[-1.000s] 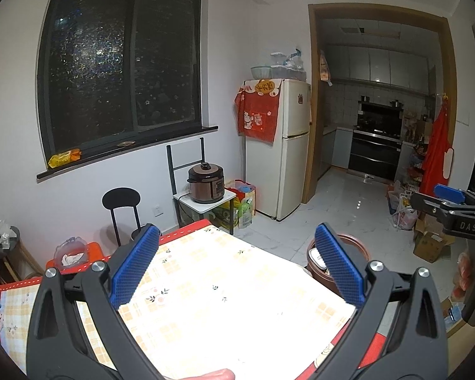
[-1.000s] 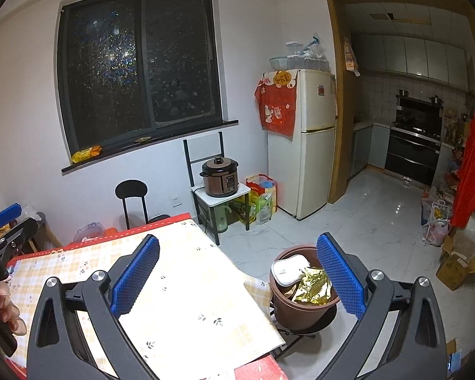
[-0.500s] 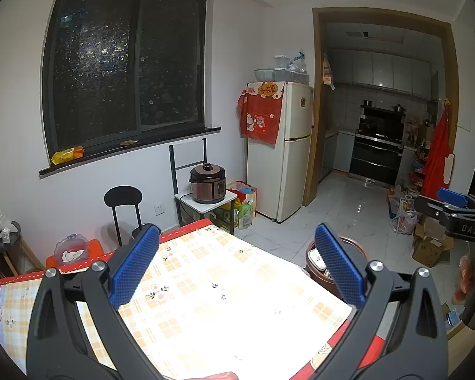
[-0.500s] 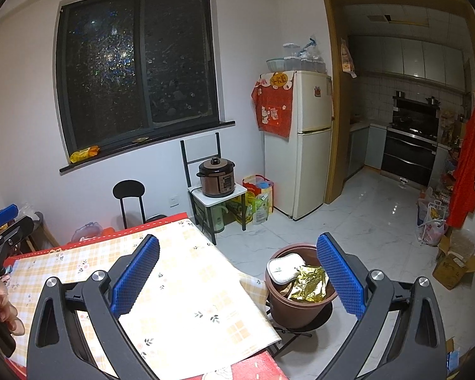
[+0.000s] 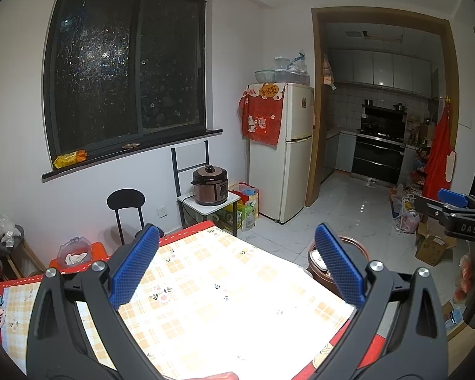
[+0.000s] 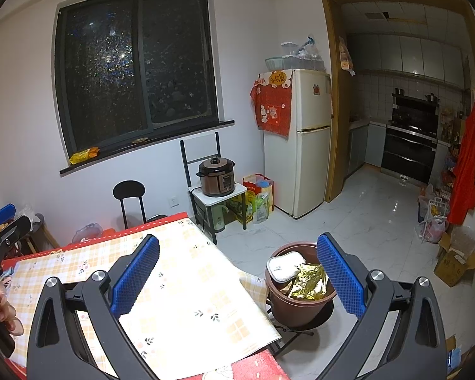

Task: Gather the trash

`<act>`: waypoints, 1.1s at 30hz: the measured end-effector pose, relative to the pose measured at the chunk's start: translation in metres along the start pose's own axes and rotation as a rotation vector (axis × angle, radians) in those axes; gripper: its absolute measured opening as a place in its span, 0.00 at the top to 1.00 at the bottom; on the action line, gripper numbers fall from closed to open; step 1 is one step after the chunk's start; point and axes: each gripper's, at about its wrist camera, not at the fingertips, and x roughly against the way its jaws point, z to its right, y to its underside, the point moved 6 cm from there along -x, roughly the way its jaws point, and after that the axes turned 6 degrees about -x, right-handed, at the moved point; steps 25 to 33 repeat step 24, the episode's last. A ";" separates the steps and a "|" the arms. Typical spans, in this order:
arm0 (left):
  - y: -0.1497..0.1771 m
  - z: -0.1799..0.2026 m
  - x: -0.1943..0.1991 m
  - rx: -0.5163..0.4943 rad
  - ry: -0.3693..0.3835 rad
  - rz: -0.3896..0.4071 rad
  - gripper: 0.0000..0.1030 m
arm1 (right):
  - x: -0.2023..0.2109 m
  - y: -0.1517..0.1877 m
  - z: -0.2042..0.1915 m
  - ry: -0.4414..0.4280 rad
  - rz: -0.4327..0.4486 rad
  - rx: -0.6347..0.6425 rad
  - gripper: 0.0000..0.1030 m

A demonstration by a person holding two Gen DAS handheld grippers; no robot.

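Note:
A brown trash bin point(image 6: 297, 304) stands on a low black stool beside the table's right corner. It holds a white pad point(image 6: 285, 264) and crumpled gold foil point(image 6: 310, 285). In the left wrist view the bin point(image 5: 319, 269) is mostly hidden behind my right finger. My left gripper point(image 5: 237, 267) is open and empty above the checked tablecloth point(image 5: 224, 300). My right gripper point(image 6: 237, 272) is open and empty, held over the table's right edge point(image 6: 237, 285) near the bin. The right gripper also shows at the left wrist view's right edge point(image 5: 452, 209).
A black stool point(image 6: 129, 196), a rice cooker point(image 6: 217, 175) on a small stand, bags point(image 6: 258, 198) and a white fridge point(image 6: 300, 139) line the far wall. A doorway opens to the kitchen point(image 6: 405, 133). Cardboard boxes point(image 6: 456, 258) sit on the floor at right.
Both grippers have tilted slightly upward, so the room shifts a little lower in both views. Both stay open and empty.

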 end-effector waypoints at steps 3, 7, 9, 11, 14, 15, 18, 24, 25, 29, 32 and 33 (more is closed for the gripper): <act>0.000 0.000 0.000 0.000 -0.002 -0.003 0.06 | 0.000 0.001 0.002 0.000 -0.003 -0.001 0.05; 0.000 0.001 0.000 0.000 -0.001 -0.002 0.06 | -0.001 0.000 0.003 0.003 -0.004 -0.002 0.05; 0.001 0.001 -0.001 -0.001 -0.002 -0.004 0.06 | -0.001 0.001 0.003 0.004 -0.004 -0.002 0.05; 0.001 0.001 -0.002 0.000 -0.003 -0.004 0.06 | -0.002 0.001 0.004 0.007 -0.006 -0.003 0.05; 0.001 0.002 -0.002 -0.004 0.002 -0.002 0.06 | -0.004 0.001 0.005 0.011 -0.008 -0.004 0.05; 0.001 0.002 -0.003 -0.004 0.001 -0.002 0.06 | -0.004 0.001 0.004 0.012 -0.009 -0.004 0.05; 0.001 0.002 -0.005 -0.002 0.005 -0.004 0.06 | -0.004 0.003 0.004 0.014 -0.009 -0.005 0.05; 0.001 -0.001 -0.012 0.012 -0.006 -0.015 0.06 | -0.010 0.004 0.006 0.015 -0.018 -0.008 0.05; 0.001 -0.001 -0.012 0.012 -0.006 -0.015 0.06 | -0.010 0.004 0.006 0.015 -0.018 -0.008 0.05; 0.001 -0.001 -0.012 0.012 -0.006 -0.015 0.06 | -0.010 0.004 0.006 0.015 -0.018 -0.008 0.05; 0.001 -0.001 -0.012 0.012 -0.006 -0.015 0.06 | -0.010 0.004 0.006 0.015 -0.018 -0.008 0.05; 0.001 -0.001 -0.012 0.012 -0.006 -0.015 0.06 | -0.010 0.004 0.006 0.015 -0.018 -0.008 0.05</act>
